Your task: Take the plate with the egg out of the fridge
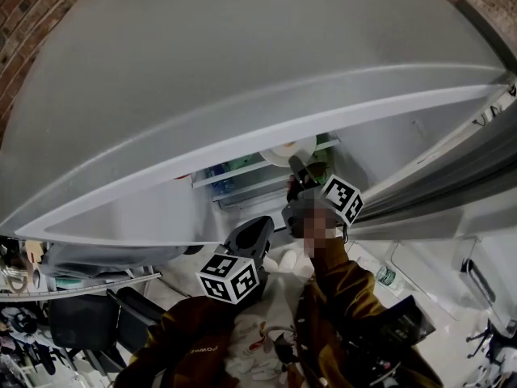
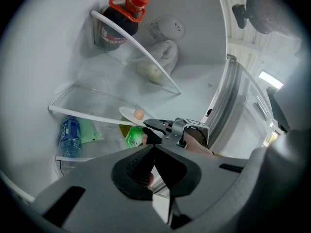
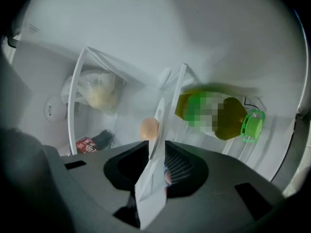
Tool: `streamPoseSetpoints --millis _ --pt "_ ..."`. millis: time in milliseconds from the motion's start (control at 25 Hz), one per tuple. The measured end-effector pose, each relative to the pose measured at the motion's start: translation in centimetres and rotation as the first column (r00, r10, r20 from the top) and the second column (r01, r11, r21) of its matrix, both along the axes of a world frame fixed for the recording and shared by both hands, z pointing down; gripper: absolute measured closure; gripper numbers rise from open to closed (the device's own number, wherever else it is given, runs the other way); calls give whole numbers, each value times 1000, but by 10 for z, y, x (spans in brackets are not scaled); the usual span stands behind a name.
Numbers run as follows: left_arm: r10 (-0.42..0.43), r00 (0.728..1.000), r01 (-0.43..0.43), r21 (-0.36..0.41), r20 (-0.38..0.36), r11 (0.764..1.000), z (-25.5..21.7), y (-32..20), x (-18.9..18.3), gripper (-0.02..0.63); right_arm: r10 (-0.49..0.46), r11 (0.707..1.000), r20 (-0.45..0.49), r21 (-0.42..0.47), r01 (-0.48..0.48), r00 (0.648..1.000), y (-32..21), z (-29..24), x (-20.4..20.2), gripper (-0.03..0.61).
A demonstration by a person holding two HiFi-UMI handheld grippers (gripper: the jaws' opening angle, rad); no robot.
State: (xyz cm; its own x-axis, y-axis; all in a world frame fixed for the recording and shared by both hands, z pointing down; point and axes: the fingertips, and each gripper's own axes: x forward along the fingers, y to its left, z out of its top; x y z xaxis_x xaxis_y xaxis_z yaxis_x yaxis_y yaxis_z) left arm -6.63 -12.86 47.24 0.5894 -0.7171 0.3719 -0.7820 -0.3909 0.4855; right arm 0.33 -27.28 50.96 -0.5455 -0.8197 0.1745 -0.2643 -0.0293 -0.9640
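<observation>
Right gripper [image 3: 156, 147] is clamped on the near rim of the white plate [image 3: 153, 164], jaws nearly closed with only the plate's thickness between the pads. The plate is inside the fridge [image 1: 242, 71], sticking straight out ahead of the jaws. In the right gripper view it is edge-on. The egg [image 3: 149, 128] sits on the plate just past the jaw tips. In the left gripper view, the plate [image 2: 130, 114] and egg [image 2: 139, 114] are at the front edge of a glass shelf [image 2: 87, 115]; can't tell if the plate is resting on it or lifted. A green-capped bottle of yellowish liquid [image 3: 218, 118] lies on its side beyond the right gripper, on the other side of the plate from the egg. A clear bag with something pale in it [image 3: 97, 93] is further in on the egg's side, with a red-capped dark soda bottle [image 2: 119, 21] near it and a blue water bottle [image 2: 70, 135] on a lower level. Left gripper [image 2: 153, 147] has its jaws together on nothing and hangs outside the fridge, behind and below the right gripper [image 2: 148, 125].
</observation>
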Motion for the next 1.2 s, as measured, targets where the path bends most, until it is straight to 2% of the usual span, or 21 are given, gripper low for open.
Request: streamPoseSetpoints --millis 960,1120,1200 --pt "3 1000 -3 6 3 1000 -3 -6 -1 606 55 997 92 -66 -50 994 -10 2 2 495" --pt "1 1000 -1 3 1 1000 -2 -4 -1 606 71 995 127 -81 -61 989 -8 3 2 510" --pt "-3 1000 3 3 -1 1000 -2 -5 -2 604 78 994 144 -86 -66 987 -8 2 3 537"
